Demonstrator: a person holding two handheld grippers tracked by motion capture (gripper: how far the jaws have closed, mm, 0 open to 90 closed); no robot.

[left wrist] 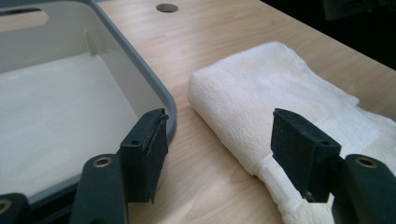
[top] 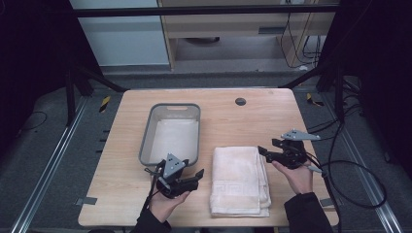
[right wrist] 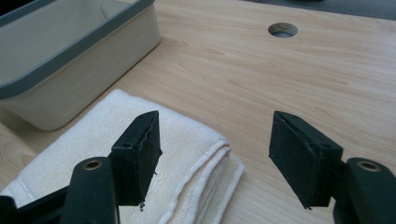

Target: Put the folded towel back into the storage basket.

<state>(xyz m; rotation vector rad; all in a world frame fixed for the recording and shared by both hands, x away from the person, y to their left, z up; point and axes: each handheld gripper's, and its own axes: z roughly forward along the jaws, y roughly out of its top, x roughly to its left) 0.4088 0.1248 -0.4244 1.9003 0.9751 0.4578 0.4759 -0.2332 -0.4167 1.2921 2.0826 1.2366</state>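
Observation:
A folded white towel lies on the wooden table, right of a grey basket whose floor is lined with white cloth. My left gripper hovers by the towel's left edge, just below the basket's near corner, jaws open and empty. In the left gripper view the towel lies ahead between the fingertips. My right gripper sits at the towel's upper right corner, open, with nothing held. The right gripper view has the towel's corner under its left jaw.
A round cable hole sits in the table near the far edge. Cables trail off the table's right side. Bare wood surrounds the towel and basket.

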